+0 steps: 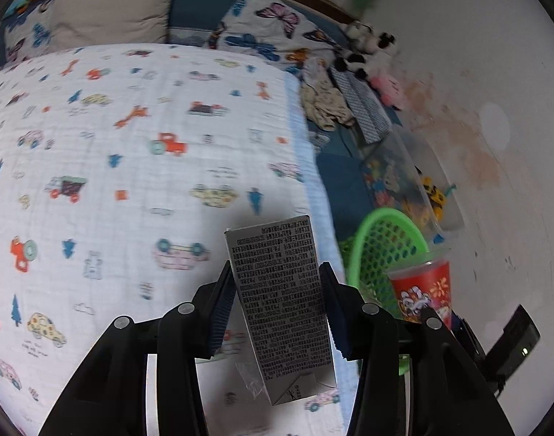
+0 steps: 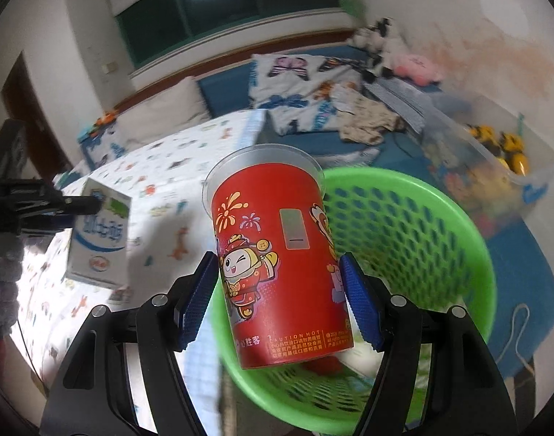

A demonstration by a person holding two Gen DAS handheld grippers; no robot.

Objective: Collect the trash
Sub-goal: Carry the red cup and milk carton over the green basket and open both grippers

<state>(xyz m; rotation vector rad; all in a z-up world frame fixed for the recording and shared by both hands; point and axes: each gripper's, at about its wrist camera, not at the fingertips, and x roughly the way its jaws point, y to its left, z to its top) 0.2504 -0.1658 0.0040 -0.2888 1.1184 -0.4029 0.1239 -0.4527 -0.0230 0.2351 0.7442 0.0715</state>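
My left gripper (image 1: 277, 265) is shut on a grey-and-white milk carton (image 1: 280, 298), held tilted above the printed blanket. The right wrist view shows the same carton (image 2: 98, 239) at the left, hanging in the left gripper (image 2: 84, 205). My right gripper (image 2: 277, 258) is shut on a red paper cup (image 2: 273, 239) with a cartoon print and a clear rim. The cup hangs tilted over the near-left rim of a green mesh basket (image 2: 415, 239). In the left wrist view the cup (image 1: 422, 290) shows at the right, in front of the basket (image 1: 382, 239).
A bed with a white vehicle-print blanket (image 1: 131, 145) fills the left. Butterfly pillows (image 2: 298, 83), loose clothes (image 2: 367, 120) and plush toys (image 2: 415, 65) lie at the back. A clear plastic bin of yellow toys (image 2: 494, 152) stands beyond the basket on blue matting (image 2: 524, 265), beside a white wall (image 1: 476, 72).
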